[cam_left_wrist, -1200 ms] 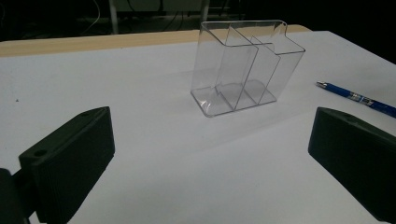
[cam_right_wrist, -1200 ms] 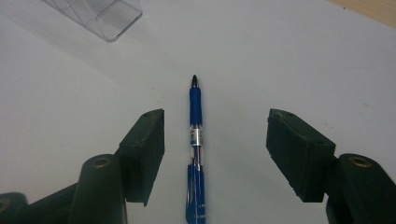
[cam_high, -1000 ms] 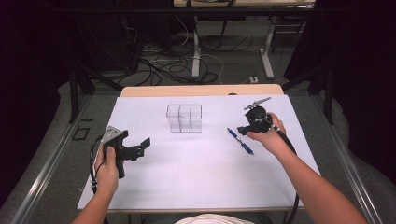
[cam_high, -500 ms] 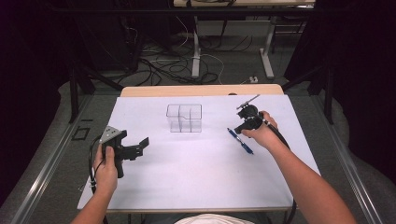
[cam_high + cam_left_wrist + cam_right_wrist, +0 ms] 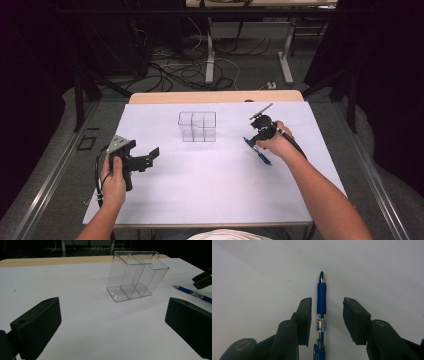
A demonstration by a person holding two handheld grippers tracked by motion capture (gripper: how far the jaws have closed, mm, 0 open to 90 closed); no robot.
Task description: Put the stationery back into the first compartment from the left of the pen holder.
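Right gripper view: right gripper point(image 5: 327, 315) fingers closing around pen point(image 5: 321, 300), one perhaps touching; left gripper point(image 5: 112, 327) fingers apart.

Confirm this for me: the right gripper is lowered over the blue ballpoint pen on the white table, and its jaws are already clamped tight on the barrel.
Not clamped. In the right gripper view, the right gripper straddles the blue ballpoint pen, which lies on the white table, but a clear gap remains on one side of the barrel. The jaws have just been closing around it, without gripping yet. The rest is right.

Clear organizer point(image 5: 197, 126) mid-table — open elsewhere
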